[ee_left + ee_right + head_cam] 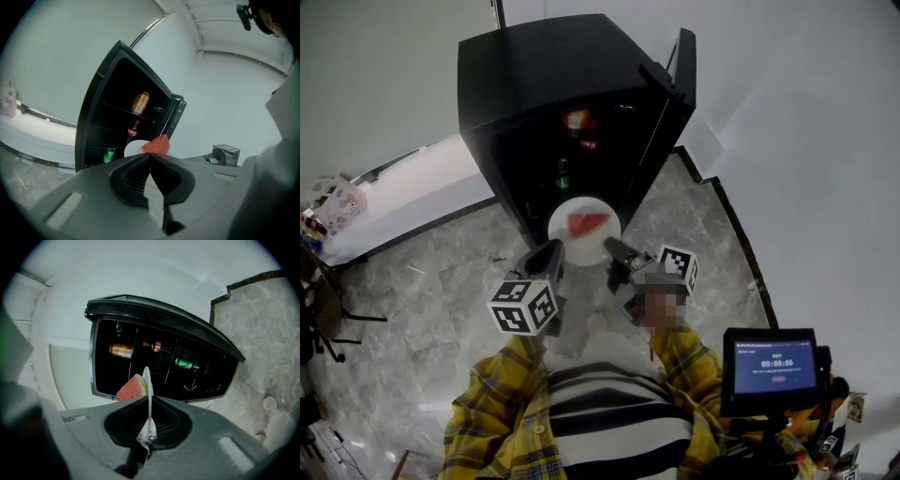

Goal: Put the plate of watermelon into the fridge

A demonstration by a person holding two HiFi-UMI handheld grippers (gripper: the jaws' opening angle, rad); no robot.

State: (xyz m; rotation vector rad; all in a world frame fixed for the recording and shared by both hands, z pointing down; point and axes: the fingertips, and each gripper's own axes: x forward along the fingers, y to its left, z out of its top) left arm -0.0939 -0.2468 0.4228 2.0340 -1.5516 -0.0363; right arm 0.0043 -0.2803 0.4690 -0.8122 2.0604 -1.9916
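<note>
- We hold the round white plate (581, 251) in the air just in front of the open black fridge (544, 75). The red watermelon wedge (588, 223) lies on its far half.
- The left gripper (551, 255) pinches the plate's left rim and the right gripper (614, 251) pinches its right rim. Each pair of jaws is pressed together on the thin edge.
- We judge the plate stiff, light and smooth. A rim this thin could pivot or slip in a single pinch, so the two opposite holds are what keep it from tipping.
- The wedge sits loose and nothing pins it. It would probably slide if the plate tilted, so we should carry it flat and slowly.
- An orange can (140, 102), a cola bottle (133, 131) and a green can (108, 155) already stand on the shelves. We should keep the rim holds until the plate rests on a bare stretch of shelf.
</note>
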